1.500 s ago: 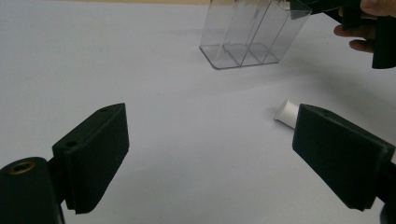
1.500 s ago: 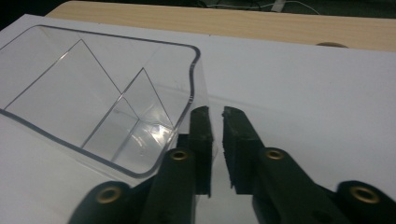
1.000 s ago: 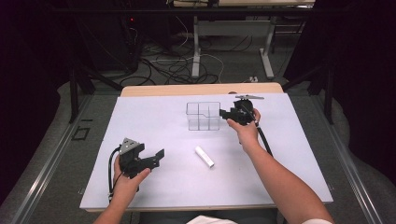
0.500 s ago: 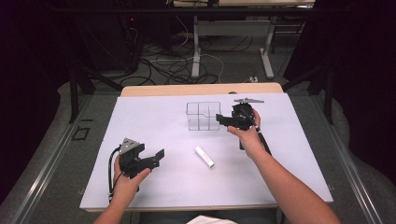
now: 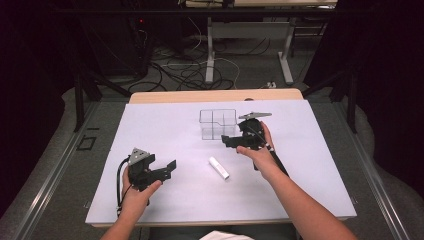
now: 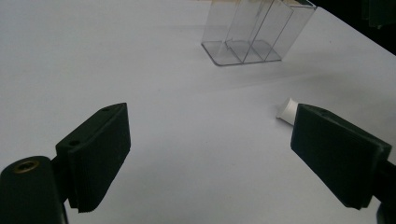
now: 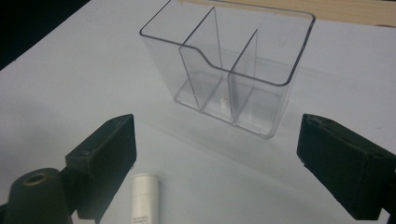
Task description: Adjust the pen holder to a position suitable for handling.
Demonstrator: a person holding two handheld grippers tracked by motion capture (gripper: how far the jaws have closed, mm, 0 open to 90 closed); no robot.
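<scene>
The white tube [image 5: 219, 167] is lying on the worktop [image 5: 310, 180] just in front of the clear organizer [image 5: 217, 124], its long axis pointing toward the nearer right hand-held gripper [image 5: 231, 141], whose jaws, like those of the left hand-held gripper [image 5: 165, 169], are standing apart.

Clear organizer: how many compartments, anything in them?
3. The clear organizer has one long compartment on the left in the right gripper view and two smaller ones beside it, split by a divider. All look empty; the white tube lies outside it.
</scene>
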